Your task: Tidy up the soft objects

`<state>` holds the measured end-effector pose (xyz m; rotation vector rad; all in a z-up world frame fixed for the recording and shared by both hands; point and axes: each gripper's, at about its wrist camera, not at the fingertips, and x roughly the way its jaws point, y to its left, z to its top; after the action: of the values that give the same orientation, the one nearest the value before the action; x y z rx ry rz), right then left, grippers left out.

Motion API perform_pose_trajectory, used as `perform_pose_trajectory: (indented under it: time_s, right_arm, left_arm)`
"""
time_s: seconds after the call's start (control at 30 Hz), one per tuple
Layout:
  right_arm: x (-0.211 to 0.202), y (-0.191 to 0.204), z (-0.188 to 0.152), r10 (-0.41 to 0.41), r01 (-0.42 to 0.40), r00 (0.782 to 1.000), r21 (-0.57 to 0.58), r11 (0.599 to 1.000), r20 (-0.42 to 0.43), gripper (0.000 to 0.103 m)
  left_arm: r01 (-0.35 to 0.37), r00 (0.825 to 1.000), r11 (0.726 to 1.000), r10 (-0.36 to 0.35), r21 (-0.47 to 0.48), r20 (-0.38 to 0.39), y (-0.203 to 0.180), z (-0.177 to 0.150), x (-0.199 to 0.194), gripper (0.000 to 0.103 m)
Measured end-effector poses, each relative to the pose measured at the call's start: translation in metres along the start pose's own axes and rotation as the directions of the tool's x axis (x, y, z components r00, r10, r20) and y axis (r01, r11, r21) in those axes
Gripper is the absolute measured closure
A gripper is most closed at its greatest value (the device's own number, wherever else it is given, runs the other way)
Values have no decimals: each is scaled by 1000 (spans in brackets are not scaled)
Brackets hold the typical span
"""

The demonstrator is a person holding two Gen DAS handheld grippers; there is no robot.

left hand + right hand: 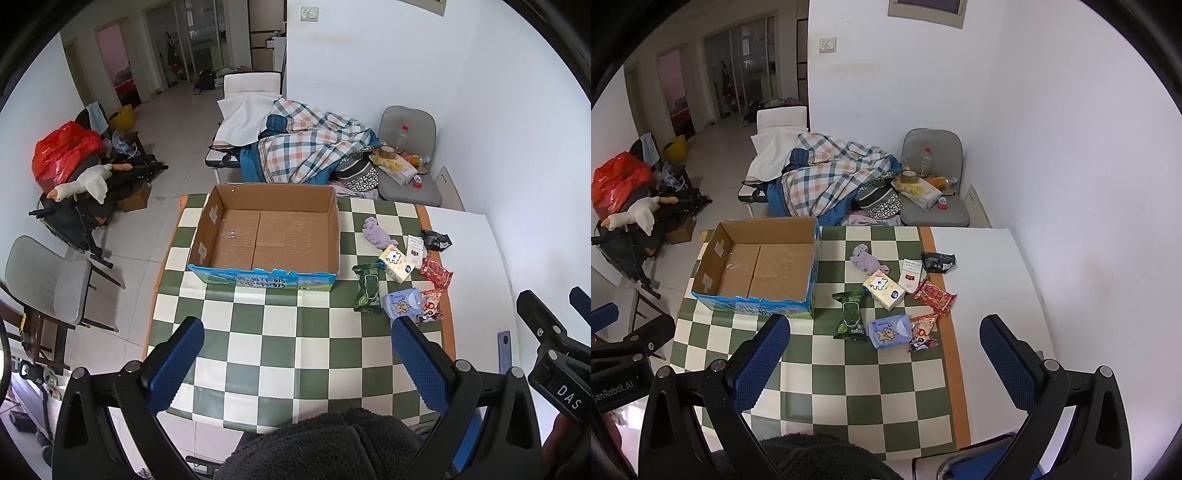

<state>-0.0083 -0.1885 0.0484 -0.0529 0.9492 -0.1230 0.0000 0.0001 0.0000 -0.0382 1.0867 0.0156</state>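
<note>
Both hand-held grippers hang above the near edge of the tabletop, each with its blue fingers spread wide and nothing between them: the left hand-held gripper and the right hand-held gripper.

In the left wrist view the cardboard box sits at 12 o'clock on the checkered cloth (nothing inside it). The soft things lie at about 2 o'clock, just right of the box: a purple cloth farthest back, a tissue pack, a green packet, a blue tissue pack nearest, and red snack packets beside them.
</note>
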Motion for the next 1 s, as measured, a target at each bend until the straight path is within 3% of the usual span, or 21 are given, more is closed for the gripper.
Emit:
perform_pose_trajectory:
  time_s: [1.0]
  right_arm:
    - [-6, -1, 0, -6, 6, 1000, -2, 1000, 9, 0]
  left_arm:
    - [4, 1000, 1000, -4, 0, 12, 0, 0, 0, 0]
